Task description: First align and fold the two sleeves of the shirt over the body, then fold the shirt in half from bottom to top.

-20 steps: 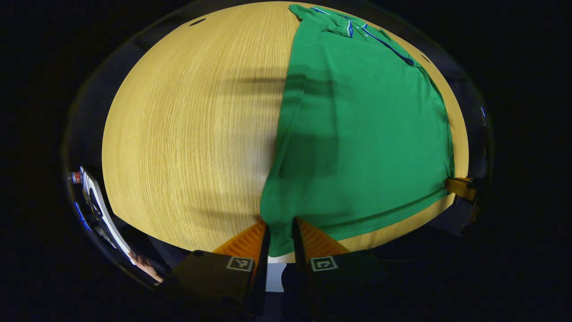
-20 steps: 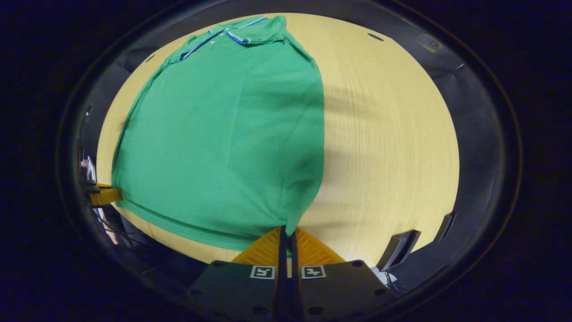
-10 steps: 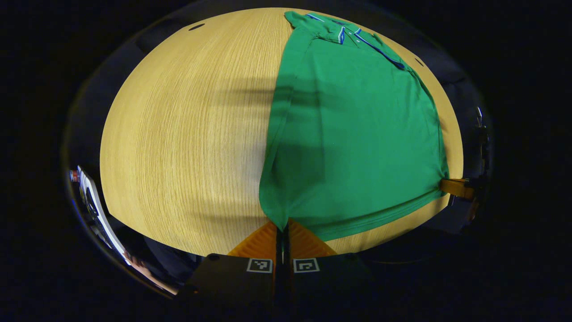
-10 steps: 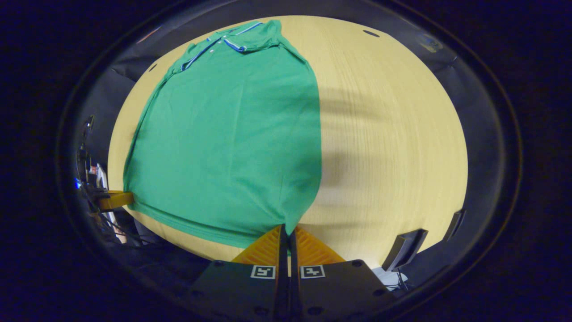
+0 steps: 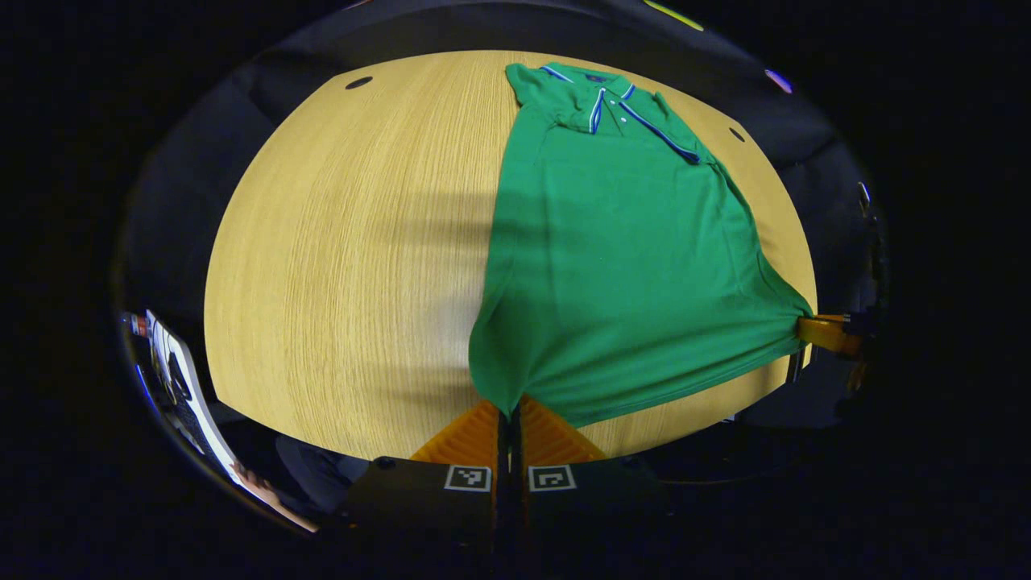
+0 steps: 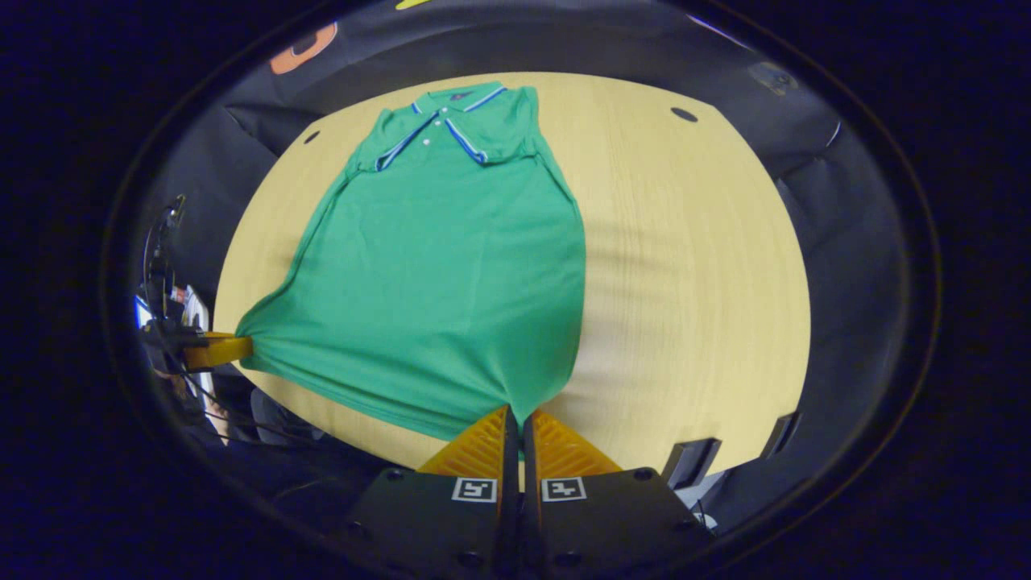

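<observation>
Green polo shirt [image 5: 620,266] is laid on wooden table [image 5: 346,258], collar at far end. Hem corners are pinched: left gripper [image 5: 509,415] and right gripper [image 6: 517,415], jaws closed on fabric. No legible writing is seen on shirt.

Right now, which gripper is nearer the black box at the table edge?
Right: right gripper grips the shirt corner beside the box; left gripper grips the opposite corner.
</observation>
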